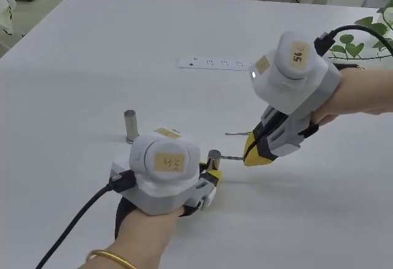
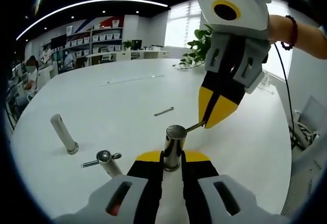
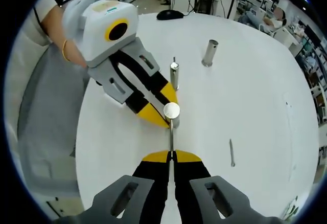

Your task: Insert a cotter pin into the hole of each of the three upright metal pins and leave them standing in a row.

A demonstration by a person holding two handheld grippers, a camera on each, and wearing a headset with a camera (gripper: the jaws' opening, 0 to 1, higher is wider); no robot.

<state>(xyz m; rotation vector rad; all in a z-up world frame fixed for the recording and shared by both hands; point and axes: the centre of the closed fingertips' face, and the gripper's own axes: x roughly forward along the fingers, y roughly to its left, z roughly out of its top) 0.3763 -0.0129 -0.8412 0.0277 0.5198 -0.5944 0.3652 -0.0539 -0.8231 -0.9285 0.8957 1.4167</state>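
- The left gripper (image 2: 172, 158) has its jaws closed round the lower shaft of an upright metal pin (image 2: 174, 141), which stands on the bench (image 1: 123, 48) near the person.
- The right gripper (image 3: 172, 156) has its jaws pinched shut on a cotter pin (image 3: 172, 134), which sticks straight out ahead of the tips.
- The cotter pin lies level, with its long axis pointing left at the top of the held pin. Its free end is touching or just beside the shaft under the cap — I cannot tell whether it has entered the hole.
- The next move looks like a straight push leftward along that axis. The right gripper would drive while the left only steadies.
- Further left stands a finished pin (image 2: 104, 158) with a cotter through it, and beyond it a bare pin (image 2: 65, 133).
- A spare cotter pin (image 2: 164, 111) lies flat on the far side.
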